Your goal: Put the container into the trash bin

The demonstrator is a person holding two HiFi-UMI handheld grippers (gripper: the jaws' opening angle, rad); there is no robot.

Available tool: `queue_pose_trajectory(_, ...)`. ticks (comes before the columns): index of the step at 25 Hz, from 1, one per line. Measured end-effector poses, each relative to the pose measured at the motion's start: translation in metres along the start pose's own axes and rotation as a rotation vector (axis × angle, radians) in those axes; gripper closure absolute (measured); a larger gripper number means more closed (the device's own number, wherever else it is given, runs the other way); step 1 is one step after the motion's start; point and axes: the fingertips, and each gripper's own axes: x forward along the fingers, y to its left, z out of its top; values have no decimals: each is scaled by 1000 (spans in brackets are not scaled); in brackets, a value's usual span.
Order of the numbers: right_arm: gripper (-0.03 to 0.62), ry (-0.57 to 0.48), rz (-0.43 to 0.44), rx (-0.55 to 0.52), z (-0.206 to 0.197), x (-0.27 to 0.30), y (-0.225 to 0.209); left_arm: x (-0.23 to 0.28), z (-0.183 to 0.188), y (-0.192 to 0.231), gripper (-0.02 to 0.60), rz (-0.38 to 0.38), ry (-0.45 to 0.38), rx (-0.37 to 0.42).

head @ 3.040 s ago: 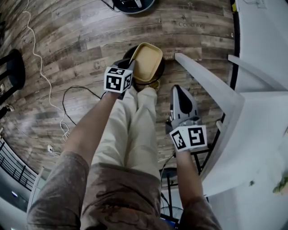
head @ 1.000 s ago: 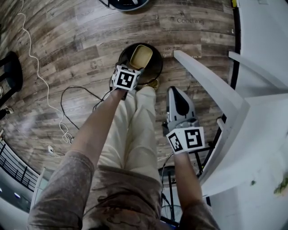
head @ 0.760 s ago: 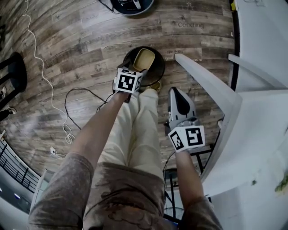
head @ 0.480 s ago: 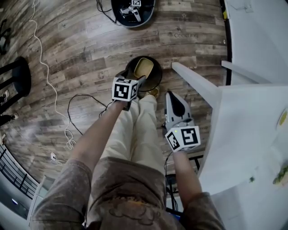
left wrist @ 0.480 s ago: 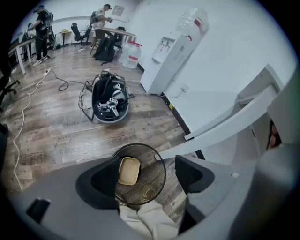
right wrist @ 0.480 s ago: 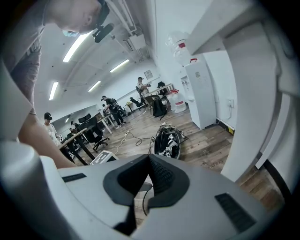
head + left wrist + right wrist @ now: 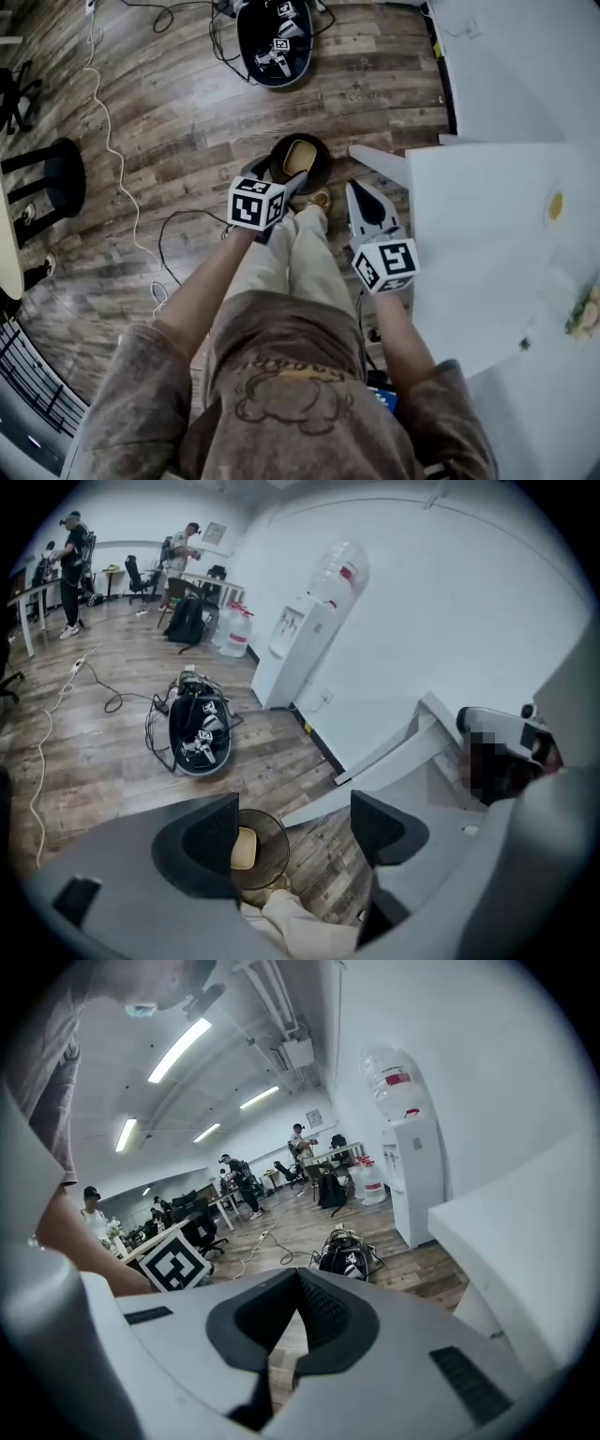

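Note:
The beige container (image 7: 300, 156) lies inside the round black trash bin (image 7: 321, 171) on the wood floor, just beyond the person's feet. My left gripper (image 7: 274, 178) hovers at the bin's near left rim with its jaws wide open and nothing in them. Between those jaws in the left gripper view I see the bin (image 7: 270, 844) and the container (image 7: 245, 847) below. My right gripper (image 7: 364, 194) hangs to the right of the bin beside the table edge. Its jaws are shut on nothing, and in the right gripper view (image 7: 298, 1312) the pads meet.
A white table (image 7: 487, 244) fills the right side, its corner close to the bin. A black case (image 7: 272, 42) with cables lies on the floor beyond the bin. A white cord (image 7: 112, 159) and a black stool (image 7: 56, 178) are on the left. A water dispenser (image 7: 309, 621) stands by the wall.
Three seconds ago my left gripper held the container over the bin. It has since let go, the container lies in the bin, and the gripper has lifted back. The head view has risen.

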Motion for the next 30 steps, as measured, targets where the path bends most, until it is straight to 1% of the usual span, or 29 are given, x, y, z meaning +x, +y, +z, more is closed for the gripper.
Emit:
queue_pose_trajectory(5, 592, -37, 33, -54, 51, -28, 23, -69, 45, -39, 225, -19, -56, 88)
queue_pose_trajectory(8, 592, -63, 38, -66, 84, -45, 28, -106, 70, -64, 225, -42, -96, 113)
queue_pose_trajectory(11, 592, -92, 49, -76, 115, -63, 34, -147, 95, -90, 225, -63, -154, 134)
queue_pose_trajectory(17, 592, -138, 74, -134, 164, -92, 49, -210, 137, -134, 225, -105, -271, 211)
queue_pose_trajectory(20, 592, -157, 85, -163, 178, -105, 62, -234, 148, -151, 225, -134, -311, 241)
queue_pose_trajectory(24, 592, -179, 97, -189, 192, -124, 74, -259, 152, -179, 225, -204, -336, 308)
queue_pose_trajectory(27, 592, -205, 117, -228, 205, -135, 80, -277, 162, -194, 225, -237, -387, 355)
queue_pose_trajectory(28, 592, -211, 123, -244, 207, -139, 82, -283, 165, -198, 225, -241, -405, 369)
queue_pose_trajectory(30, 592, -219, 127, -267, 213, -147, 86, -294, 167, -202, 225, -222, -437, 419)
